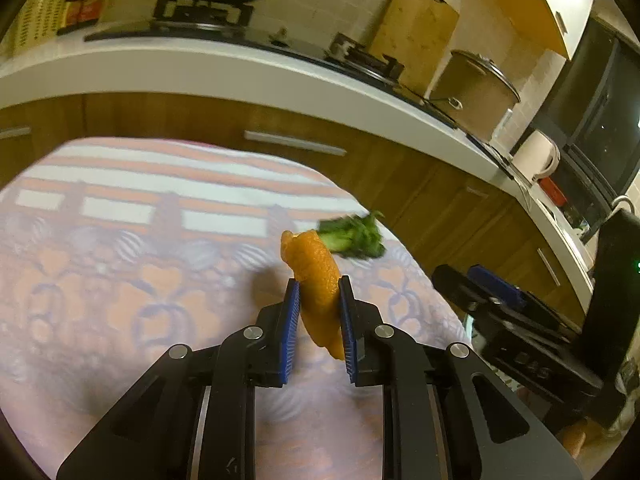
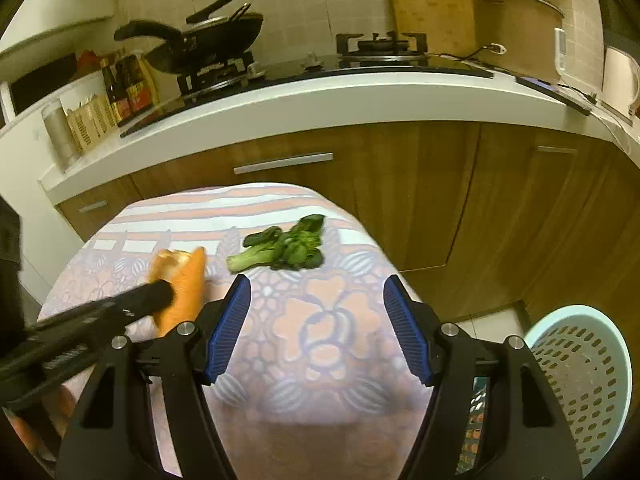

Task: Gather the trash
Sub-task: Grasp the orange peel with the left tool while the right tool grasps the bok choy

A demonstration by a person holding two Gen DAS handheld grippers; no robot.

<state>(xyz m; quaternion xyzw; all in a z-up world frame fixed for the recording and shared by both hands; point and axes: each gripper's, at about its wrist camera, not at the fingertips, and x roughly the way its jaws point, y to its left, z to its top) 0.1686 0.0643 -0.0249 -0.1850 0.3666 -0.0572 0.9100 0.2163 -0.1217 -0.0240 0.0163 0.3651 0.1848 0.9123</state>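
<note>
The left gripper [image 1: 319,312] pinches an orange peel [image 1: 316,280], lifted above the tabletop [image 2: 320,320]; its lower end is hidden behind a blue pad. The right gripper [image 2: 316,328] hangs spread wide, holding nothing. Green vegetable scraps [image 2: 286,250] lie near the far edge. A perforated basket [image 2: 580,380] beside the table is partly cut off. Kitchen counter [image 2: 320,100] behind.

A home kitchen: gas stove [image 2: 380,50] with wok [image 2: 208,46], wooden cabinets [image 2: 420,184], white counter [image 2: 320,96].
</note>
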